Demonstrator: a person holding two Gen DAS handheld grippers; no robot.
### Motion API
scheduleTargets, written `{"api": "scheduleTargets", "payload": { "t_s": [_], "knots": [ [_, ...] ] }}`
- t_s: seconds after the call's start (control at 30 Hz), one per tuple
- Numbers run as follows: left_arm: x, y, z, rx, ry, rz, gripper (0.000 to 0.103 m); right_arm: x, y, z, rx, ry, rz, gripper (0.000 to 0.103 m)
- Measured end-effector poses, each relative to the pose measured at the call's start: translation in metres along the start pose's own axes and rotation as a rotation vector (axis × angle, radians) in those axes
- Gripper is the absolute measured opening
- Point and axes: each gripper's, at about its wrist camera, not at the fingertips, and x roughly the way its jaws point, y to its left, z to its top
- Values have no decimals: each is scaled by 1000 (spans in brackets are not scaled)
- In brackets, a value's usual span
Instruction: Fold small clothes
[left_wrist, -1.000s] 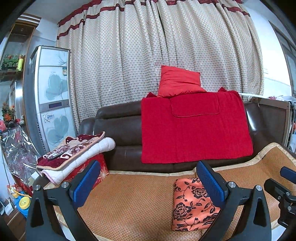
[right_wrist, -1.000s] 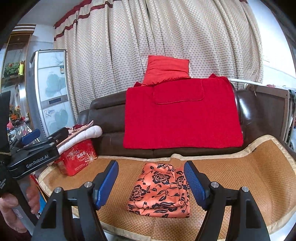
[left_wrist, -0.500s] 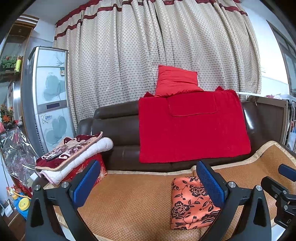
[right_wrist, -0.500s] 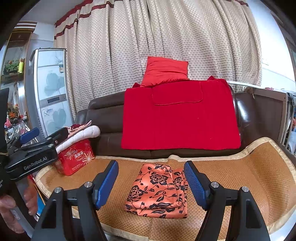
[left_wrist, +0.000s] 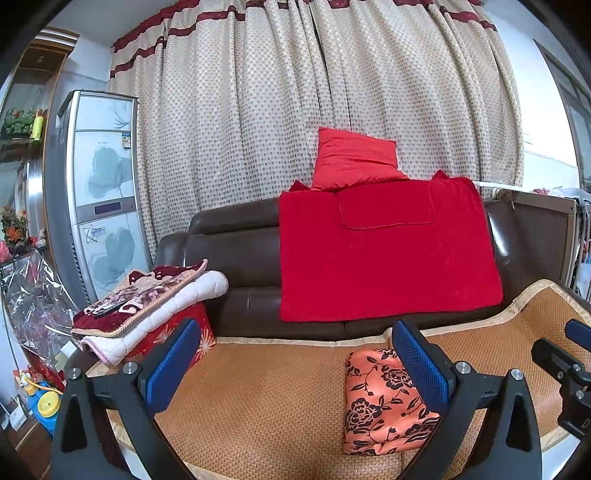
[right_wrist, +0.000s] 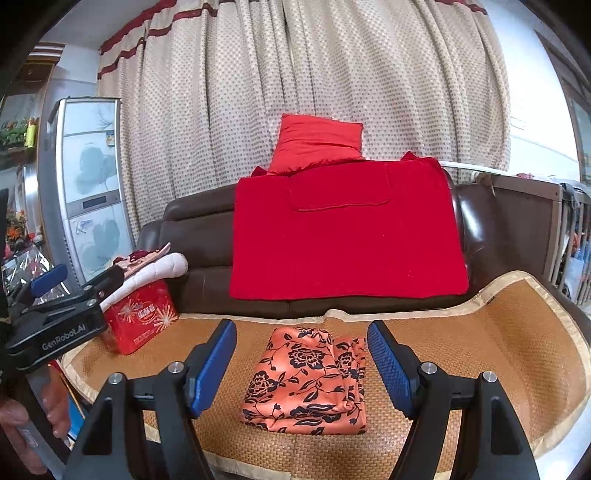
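An orange garment with black flowers (right_wrist: 310, 380) lies folded into a small rectangle on the woven mat (right_wrist: 480, 343) of the sofa seat. My right gripper (right_wrist: 301, 363) hovers in front of it, open, its blue pads (right_wrist: 388, 363) wide apart with nothing between them. In the left wrist view the same garment (left_wrist: 380, 402) sits low at the right, partly behind the right finger. My left gripper (left_wrist: 295, 363) is open and empty, off to the garment's left. The left gripper's body (right_wrist: 55, 325) also shows at the right wrist view's left edge, held by a hand (right_wrist: 18, 428).
A red blanket (left_wrist: 384, 251) and red pillow (left_wrist: 354, 158) hang on the brown sofa back. At the mat's left end stands a red box (right_wrist: 140, 317) with folded blankets (left_wrist: 147, 302) on top. A tall white appliance (left_wrist: 99, 192) and a dotted curtain stand behind.
The scene has slid slightly downward in both views, as both grippers tipped up a little. The folded garment has not moved and both grippers stay open.
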Motion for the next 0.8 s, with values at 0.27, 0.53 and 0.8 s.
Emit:
{"api": "scheduleTargets", "payload": {
  "t_s": [0.27,0.53,0.8],
  "knots": [
    [-4,2,2,-3,-11,1,103,-4,-2,5,22,-7,-6,76],
    [-9,3,4,-8,-27,4,103,-8,-4,9,45,-12,-4,76],
    [-10,5,3,-8,-29,2,103,-8,-4,10,42,-9,0,76]
  ]
}}
